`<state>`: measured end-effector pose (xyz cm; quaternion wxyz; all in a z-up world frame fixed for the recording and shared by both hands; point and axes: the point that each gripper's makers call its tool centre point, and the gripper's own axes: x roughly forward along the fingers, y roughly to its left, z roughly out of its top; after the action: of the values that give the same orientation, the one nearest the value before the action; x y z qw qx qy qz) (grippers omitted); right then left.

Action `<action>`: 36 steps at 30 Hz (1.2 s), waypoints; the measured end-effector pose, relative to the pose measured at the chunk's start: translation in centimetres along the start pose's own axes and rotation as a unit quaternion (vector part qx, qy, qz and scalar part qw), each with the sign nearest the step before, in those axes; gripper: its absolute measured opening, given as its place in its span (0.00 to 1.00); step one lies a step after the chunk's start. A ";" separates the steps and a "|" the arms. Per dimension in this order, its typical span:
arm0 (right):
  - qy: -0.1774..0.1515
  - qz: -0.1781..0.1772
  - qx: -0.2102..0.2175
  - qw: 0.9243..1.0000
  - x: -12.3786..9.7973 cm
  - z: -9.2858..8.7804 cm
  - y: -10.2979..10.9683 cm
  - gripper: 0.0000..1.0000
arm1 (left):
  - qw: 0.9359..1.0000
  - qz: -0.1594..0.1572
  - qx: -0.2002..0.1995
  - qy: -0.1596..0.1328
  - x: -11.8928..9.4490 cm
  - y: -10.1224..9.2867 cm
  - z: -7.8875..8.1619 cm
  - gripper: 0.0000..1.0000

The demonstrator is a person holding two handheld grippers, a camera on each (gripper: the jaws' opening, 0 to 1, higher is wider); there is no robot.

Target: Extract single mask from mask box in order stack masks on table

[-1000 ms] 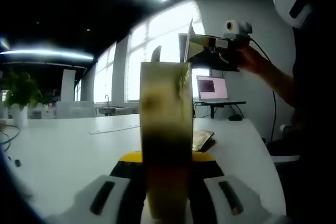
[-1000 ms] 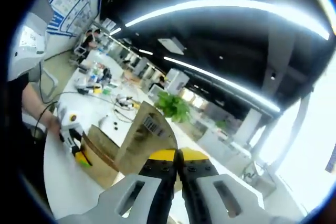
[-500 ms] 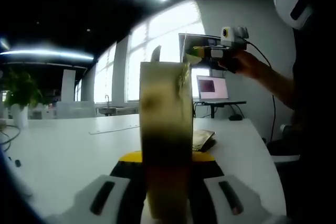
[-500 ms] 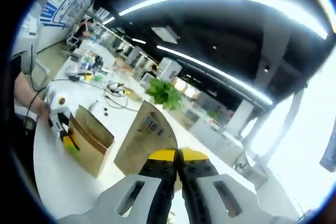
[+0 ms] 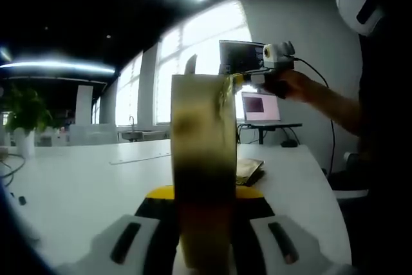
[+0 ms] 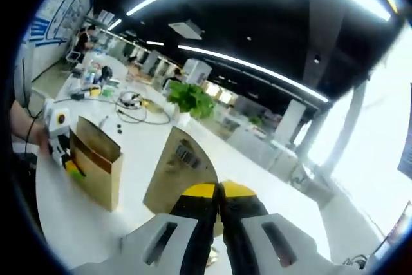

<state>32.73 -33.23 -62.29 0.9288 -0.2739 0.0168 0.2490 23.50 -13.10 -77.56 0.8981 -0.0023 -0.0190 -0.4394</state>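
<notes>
While the left tool (image 5: 205, 223) clamps the upright mask box (image 5: 203, 159) on the white tabletop (image 5: 77, 185), the right tool (image 6: 217, 220) is raised above the tabletop, jaws pressed together on a flat gold-brown mask packet (image 6: 177, 169).

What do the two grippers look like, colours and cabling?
Both share one design: light grey bodies with dark slots, black jaws, yellow band at the jaw base. Left gripper and right gripper match. A thin dark cable trails from the right gripper along the person's dark sleeve.
</notes>
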 end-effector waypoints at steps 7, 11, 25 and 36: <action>0.022 -0.005 -0.003 1.000 1.1 -1.7 -0.7 0.00 | 1.000 0.000 0.000 0.000 0.0 0.0 0.0 0.32; 0.029 -0.013 0.000 0.999 1.7 -2.3 -1.3 0.00 | 1.000 0.000 0.000 0.000 0.0 0.0 0.0 0.32; 0.081 -0.008 -0.099 0.992 3.5 -5.4 -0.4 0.00 | 1.000 0.000 -0.001 0.000 0.0 0.1 0.0 0.32; 0.088 0.025 -0.102 0.991 -0.2 -7.2 3.7 0.00 | 1.000 -0.001 -0.002 0.001 0.1 0.1 -0.1 0.32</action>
<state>31.60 -34.33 -70.22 0.8845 -0.3874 0.0801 0.2472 23.66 -13.09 -77.66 0.8979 -0.0035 -0.0168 -0.4399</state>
